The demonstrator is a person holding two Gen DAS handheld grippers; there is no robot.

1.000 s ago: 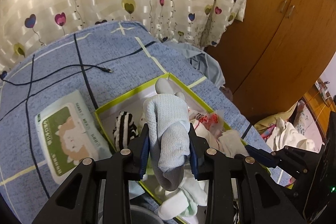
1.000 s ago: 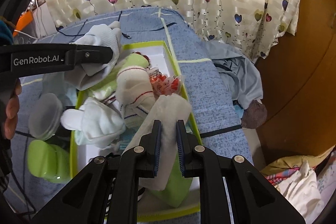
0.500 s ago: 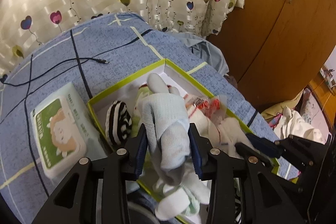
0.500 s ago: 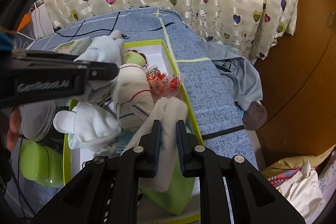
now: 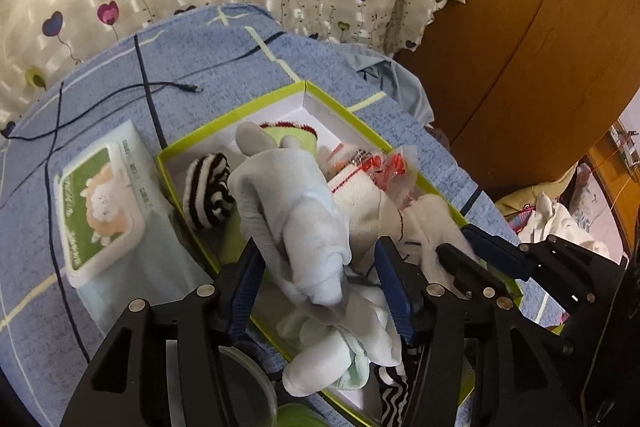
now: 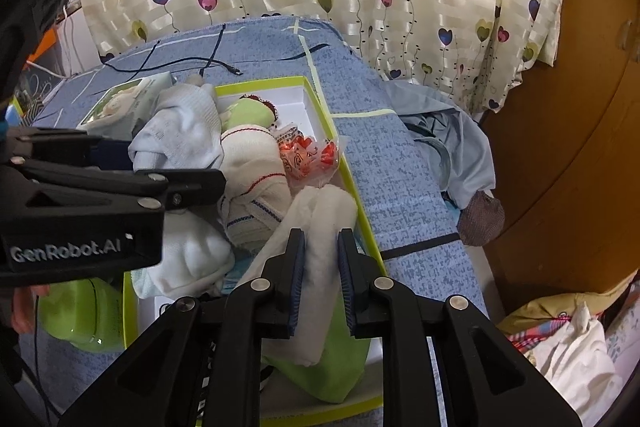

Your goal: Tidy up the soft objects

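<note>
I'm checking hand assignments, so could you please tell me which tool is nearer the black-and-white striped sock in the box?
Left. The left tool stands just beside the striped sock, opening around a pale blue sock. The right tool is across the box, on a white sock.

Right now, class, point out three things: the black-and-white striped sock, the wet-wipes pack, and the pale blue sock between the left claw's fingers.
Striped sock [image 5: 208, 189], left wrist view, middle of the rolled bundle.
Wet-wipes pack [image 5: 100, 203], left wrist view, green lid label.
Pale blue sock [image 5: 296, 211], left wrist view, mid-body above the fingers.
</note>
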